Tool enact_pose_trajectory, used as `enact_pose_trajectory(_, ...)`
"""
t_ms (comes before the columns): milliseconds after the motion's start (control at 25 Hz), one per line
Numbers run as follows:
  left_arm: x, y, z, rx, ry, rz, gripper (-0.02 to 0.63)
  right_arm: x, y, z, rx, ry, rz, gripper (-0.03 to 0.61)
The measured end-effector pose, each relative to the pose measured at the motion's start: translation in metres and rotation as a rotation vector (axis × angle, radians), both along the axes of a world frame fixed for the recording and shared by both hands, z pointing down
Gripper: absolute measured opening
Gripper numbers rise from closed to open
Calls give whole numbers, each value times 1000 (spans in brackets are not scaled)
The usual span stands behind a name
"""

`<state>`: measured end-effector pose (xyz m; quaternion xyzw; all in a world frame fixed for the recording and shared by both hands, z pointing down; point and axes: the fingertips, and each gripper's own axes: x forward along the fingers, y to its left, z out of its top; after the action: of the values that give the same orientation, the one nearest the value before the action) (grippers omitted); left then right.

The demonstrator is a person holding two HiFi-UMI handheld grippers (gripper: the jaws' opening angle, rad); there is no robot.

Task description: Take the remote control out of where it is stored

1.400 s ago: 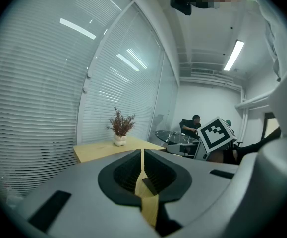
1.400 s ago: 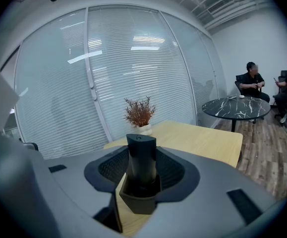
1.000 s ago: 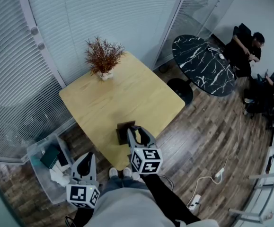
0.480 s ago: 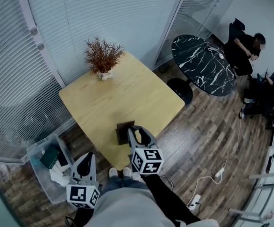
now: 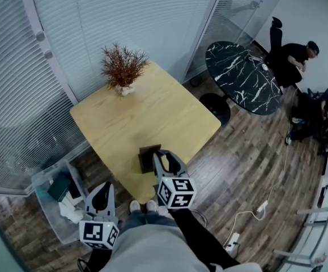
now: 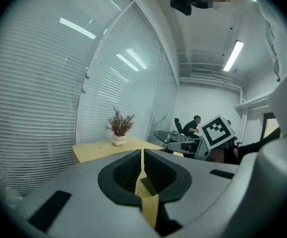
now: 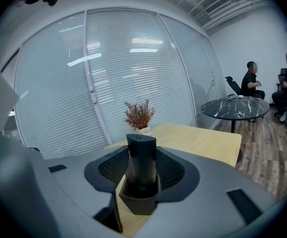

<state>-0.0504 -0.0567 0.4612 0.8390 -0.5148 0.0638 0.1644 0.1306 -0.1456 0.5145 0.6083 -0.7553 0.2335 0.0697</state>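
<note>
pale wooden table (image 5: 152, 112): spreads out ahead of both grippers.
right gripper (image 5: 162, 161): jaws stand wide, one on each side of the slim black remote control (image 7: 142, 155); I see no squeeze on it.
left gripper (image 5: 101, 197): held low beside the table's near edge, jaws together on nothing.
squat dark holder cup (image 7: 138, 200): just below the right jaws, near the table edge.
remote control: upright in the holder cup, between the right pads.
step: lined up for the grasp, I'd say.
next move: close firmly on the remote control, then lift straight up so the holder cup stays put.

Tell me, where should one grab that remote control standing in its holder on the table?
I'd grip the remote control by its upper half, which stands upright clear of the dark holder, one jaw on each long side. Come in level from the near edge of the table, then lift straight up.
</note>
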Motion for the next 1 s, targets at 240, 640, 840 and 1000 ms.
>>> enact_pose_trajectory(240, 1, 0, 1, 4, -4, 6, 23, 1, 1, 0, 2, -3, 1, 173)
enact_pose_trajectory(640, 0, 0, -1, -1, -2, 1, 23, 2, 1, -4, 12, -10, 3, 173)
enact_pose_trajectory(840, 0, 0, -2, 4, -2, 6, 23, 2, 2, -6, 15, -11, 7, 172)
enact_pose_trajectory(1000, 0, -1, -2, 4, -2, 8, 23, 2, 1, -8, 15, -14, 9, 173)
